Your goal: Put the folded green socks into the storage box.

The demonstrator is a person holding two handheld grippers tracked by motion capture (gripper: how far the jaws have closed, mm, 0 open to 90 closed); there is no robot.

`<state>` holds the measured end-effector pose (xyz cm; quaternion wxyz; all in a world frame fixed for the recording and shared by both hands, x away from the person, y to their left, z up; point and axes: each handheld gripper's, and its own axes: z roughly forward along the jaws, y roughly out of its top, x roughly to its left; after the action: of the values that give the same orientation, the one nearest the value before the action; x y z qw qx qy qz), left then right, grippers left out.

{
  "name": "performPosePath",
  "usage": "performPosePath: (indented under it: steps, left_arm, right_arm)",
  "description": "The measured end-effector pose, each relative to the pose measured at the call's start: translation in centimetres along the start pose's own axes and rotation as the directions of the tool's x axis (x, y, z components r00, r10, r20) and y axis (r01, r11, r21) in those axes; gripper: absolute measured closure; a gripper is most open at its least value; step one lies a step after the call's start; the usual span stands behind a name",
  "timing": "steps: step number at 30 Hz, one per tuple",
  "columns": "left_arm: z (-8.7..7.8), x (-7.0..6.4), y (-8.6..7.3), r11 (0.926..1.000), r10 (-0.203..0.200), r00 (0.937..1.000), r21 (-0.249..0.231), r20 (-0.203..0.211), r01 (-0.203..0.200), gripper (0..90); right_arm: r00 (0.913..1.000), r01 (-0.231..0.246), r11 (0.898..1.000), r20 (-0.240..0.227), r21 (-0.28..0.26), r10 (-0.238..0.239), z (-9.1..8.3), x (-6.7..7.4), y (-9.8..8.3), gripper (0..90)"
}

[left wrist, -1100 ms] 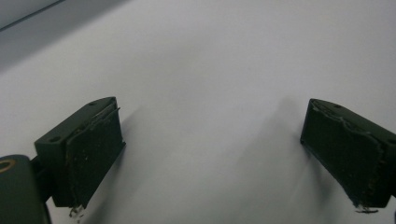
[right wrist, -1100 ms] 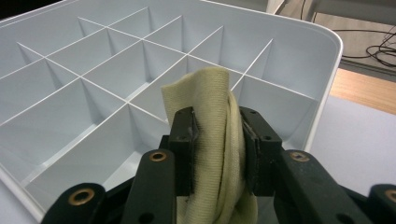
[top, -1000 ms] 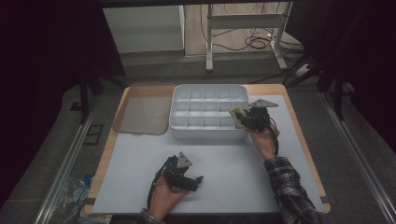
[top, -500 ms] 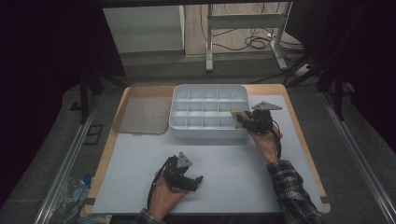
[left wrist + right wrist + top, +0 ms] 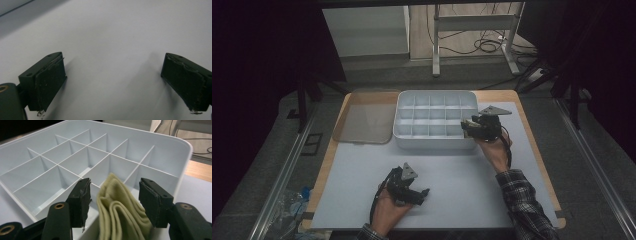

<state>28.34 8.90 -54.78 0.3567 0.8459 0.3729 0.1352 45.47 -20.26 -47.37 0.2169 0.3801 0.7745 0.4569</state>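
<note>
A folded pale yellow-green cloth (image 5: pixel 120 212) stands on edge between the jaws of my right gripper (image 5: pixel 113 195), at the near right corner of a white divided tray (image 5: pixel 160 152). The jaws have just been opening. The left pad stands clear of the cloth and the right pad is close beside it. In the high view the right gripper (image 5: pixel 471 128) hangs over the tray's (image 5: pixel 436 145) right end with the cloth (image 5: pixel 467 125) at its tip. My left gripper (image 5: pixel 112 82) rests open over the white mat (image 5: pixel 112 37) with nothing between its jaws, near the front edge (image 5: pixel 422 195).
A translucent lid (image 5: pixel 362 122) lies flat on the left of the tray. The tray's other compartments look bare. The white mat (image 5: pixel 462 175) covers the wooden table top. A table frame and cables stand beyond the far edge.
The right hand has shifted only slightly at the tray's near right corner, with the cloth still at its tip. The left hand has not moved.
</note>
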Motion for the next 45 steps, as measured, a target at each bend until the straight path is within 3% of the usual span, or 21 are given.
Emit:
performPosePath:
  steps: [1, 5, 7, 16, 23, 36, 45]
  left_arm:
    - [0.0, 0.0, 0.0, 1.0, 0.0, 1.0, 0.0, 0.0, 0.0, 5.4]
    - [0.0, 0.0, 0.0, 1.0, 0.0, 1.0, 0.0, 0.0, 0.0, 5.4]
    - [0.0, 0.0, 0.0, 1.0, 0.0, 1.0, 0.0, 0.0, 0.0, 5.4]
    - [0.0, 0.0, 0.0, 1.0, 0.0, 1.0, 0.0, 0.0, 0.0, 5.4]
    - [0.0, 0.0, 0.0, 1.0, 0.0, 1.0, 0.0, 0.0, 0.0, 5.4]
    - [0.0, 0.0, 0.0, 1.0, 0.0, 1.0, 0.001, 0.0, 0.0, 5.4]
    - [0.0, 0.0, 0.0, 1.0, 0.0, 1.0, 0.001, 0.0, 0.0, 5.4]
  right_arm:
    - [0.9999, 0.01, 1.0, 0.011, 0.01, -0.01, 0.2, 0.1, 0.1, 45.0]
    - [0.9996, 0.012, 0.999, 0.023, 0.049, -0.013, 0.8, 0.3, 0.0, 70.6]
    - [0.9996, 0.013, 0.998, 0.023, 0.06, -0.015, 0.8, 0.3, -0.1, 76.7]
    - [0.9998, -0.012, 0.996, 0.019, 0.083, 0.011, 0.5, -0.2, -0.9, 78.9]
    - [0.9997, 0.0, 0.997, 0.026, 0.077, -0.002, 0.3, 0.0, -0.5, 68.8]
    - [0.9997, 0.022, 0.998, -0.005, 0.067, -0.022, -0.6, 0.3, 0.1, 47.1]
    - [0.999, 0.044, 0.997, -0.014, 0.068, -0.044, -1.1, 0.8, 0.2, 38.6]
